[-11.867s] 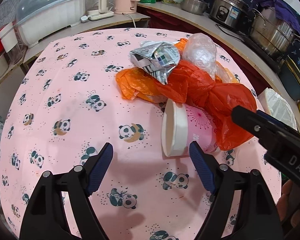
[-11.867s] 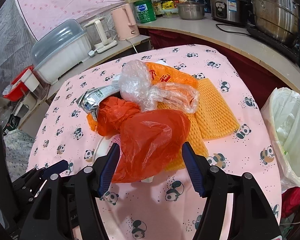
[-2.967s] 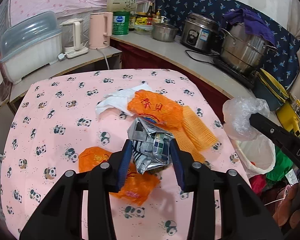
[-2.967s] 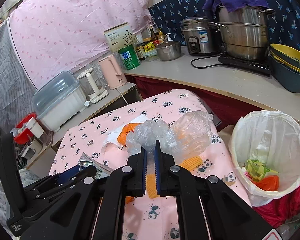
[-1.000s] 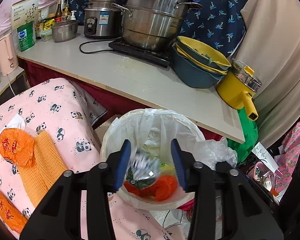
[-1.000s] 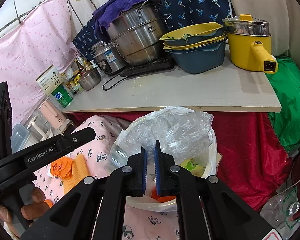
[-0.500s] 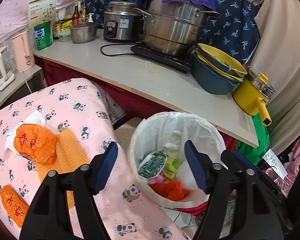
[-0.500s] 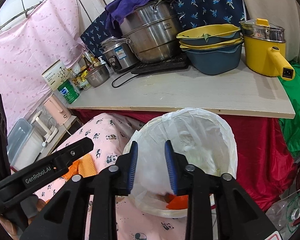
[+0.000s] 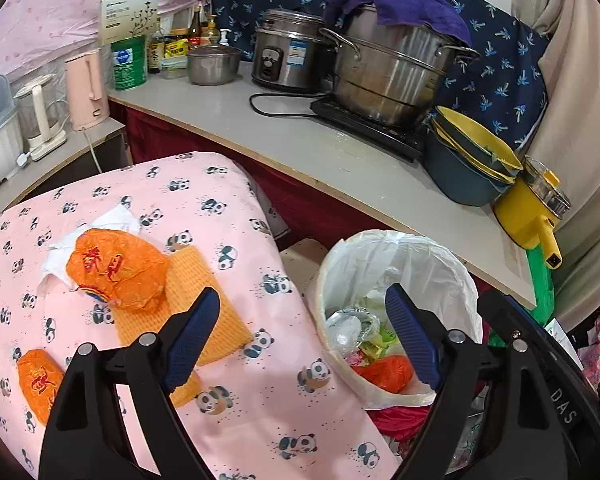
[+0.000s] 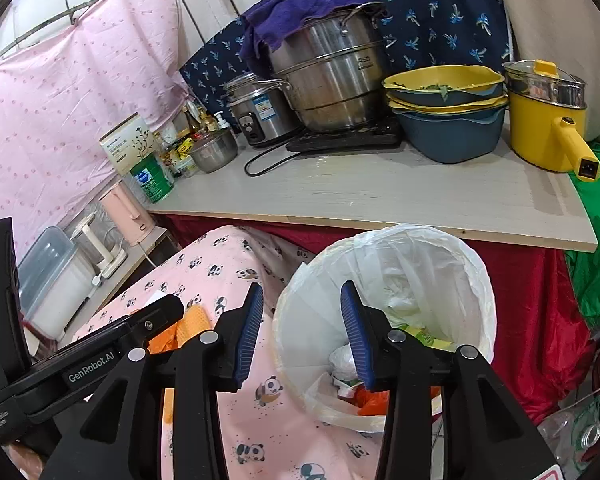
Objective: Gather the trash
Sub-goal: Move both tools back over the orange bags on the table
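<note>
Both grippers had just released their loads: the left gripper [image 9: 300, 336] jaws stood wide and the right gripper [image 10: 302, 332] jaws partly open, each having just been opening, with nothing between them. The foil wrapper [image 9: 350, 326] and clear bag now lay in the lined bin [image 9: 432, 268]. Two orange bags [image 9: 118, 270], an orange mesh sheet [image 9: 196, 276] and white paper [image 9: 112, 218] remained on the tabletop [image 9: 260, 400] for collection.

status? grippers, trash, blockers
Left gripper and right gripper open, empty, jaws just widened. Orange bags, mesh, tissue remain on table. Bin unobstructed.
</note>
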Demonstrator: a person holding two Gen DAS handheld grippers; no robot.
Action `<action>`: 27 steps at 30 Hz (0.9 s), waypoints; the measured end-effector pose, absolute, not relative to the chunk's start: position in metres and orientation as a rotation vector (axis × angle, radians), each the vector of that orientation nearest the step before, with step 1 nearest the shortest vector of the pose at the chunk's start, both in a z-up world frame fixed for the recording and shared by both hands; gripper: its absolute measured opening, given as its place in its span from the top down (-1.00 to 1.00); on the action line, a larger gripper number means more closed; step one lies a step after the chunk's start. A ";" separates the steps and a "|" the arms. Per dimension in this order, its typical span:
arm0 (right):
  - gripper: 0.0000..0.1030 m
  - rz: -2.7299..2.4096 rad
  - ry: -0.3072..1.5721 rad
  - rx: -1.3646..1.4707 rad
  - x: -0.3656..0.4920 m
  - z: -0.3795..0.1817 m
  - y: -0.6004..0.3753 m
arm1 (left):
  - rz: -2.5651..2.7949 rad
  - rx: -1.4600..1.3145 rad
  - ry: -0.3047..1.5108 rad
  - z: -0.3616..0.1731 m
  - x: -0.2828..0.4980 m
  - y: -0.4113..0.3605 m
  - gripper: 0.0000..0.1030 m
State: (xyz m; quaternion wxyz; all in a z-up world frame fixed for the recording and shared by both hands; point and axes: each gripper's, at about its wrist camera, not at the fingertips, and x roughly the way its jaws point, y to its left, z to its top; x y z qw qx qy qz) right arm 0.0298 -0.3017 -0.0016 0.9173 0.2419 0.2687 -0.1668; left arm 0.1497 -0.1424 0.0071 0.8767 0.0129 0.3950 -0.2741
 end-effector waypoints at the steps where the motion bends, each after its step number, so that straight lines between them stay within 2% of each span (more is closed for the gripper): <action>1: 0.22 -0.338 0.553 0.495 0.031 -0.001 -0.299 | -0.564 0.023 0.822 0.007 0.150 -0.139 -0.57; 27: 0.16 -0.157 0.607 0.375 0.071 0.015 -0.196 | -0.296 -0.060 0.832 -0.004 0.160 -0.006 -0.58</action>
